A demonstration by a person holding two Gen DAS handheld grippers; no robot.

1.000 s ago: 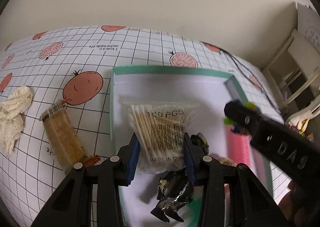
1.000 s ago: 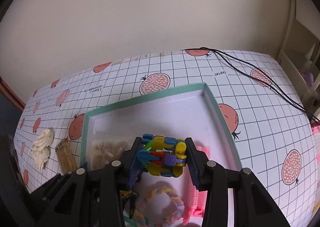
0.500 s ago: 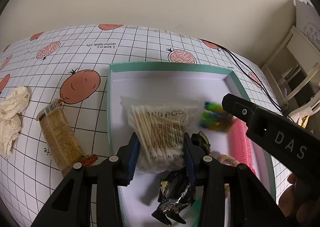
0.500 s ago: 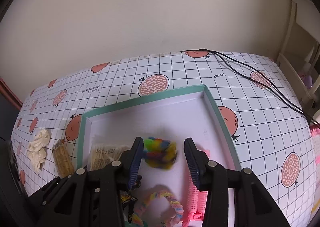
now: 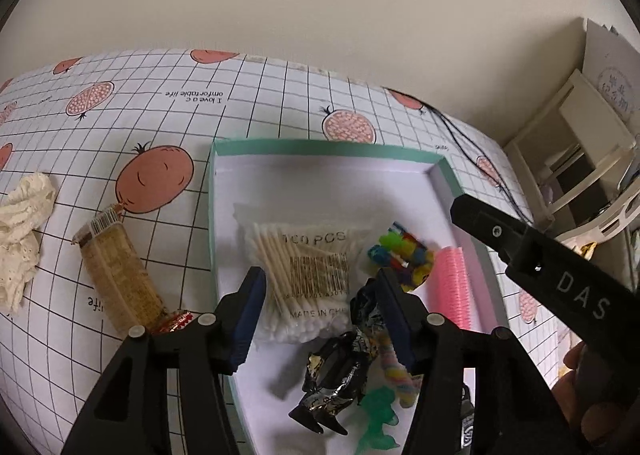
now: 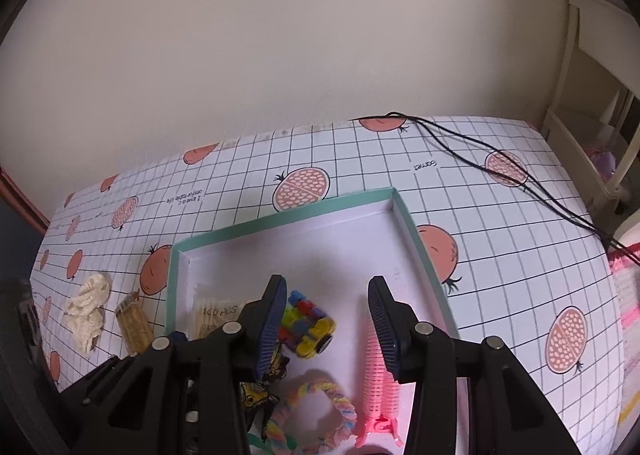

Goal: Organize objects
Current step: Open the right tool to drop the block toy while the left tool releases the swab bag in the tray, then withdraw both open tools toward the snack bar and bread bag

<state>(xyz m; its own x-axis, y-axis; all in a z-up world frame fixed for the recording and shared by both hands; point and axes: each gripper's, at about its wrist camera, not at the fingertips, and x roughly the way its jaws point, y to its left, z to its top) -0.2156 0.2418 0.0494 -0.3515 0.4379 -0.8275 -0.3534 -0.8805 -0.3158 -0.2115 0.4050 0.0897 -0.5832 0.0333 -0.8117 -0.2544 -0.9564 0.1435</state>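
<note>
While the left gripper (image 5: 320, 315) is held with its jaws apart and empty over the near end of the teal-rimmed box (image 5: 332, 147), a black foil wrapper (image 5: 340, 371) is seen just below the jaws and a bag of cotton swabs (image 5: 304, 275) between and beyond them, printed "100 PCS" and "MADE IN CH…" around a barcode. "DAS" is read on the right gripper's body, to the right of the jaws. To their left, outside the box, a wrapped snack bar (image 5: 120, 283) with a barcode label and a cream lace cloth (image 5: 22, 231) are seen. Farther off, "I love a comfortable life" is printed on the tablecloth (image 5: 248, 95).

The right gripper (image 6: 328, 319) is also spread and empty. The multicoloured block toy (image 6: 306, 323), clamped in it a second ago, now lies in the box between its jaws, nearer the left one, with the pink hair clip (image 6: 376, 383) under the right jaw.
</note>
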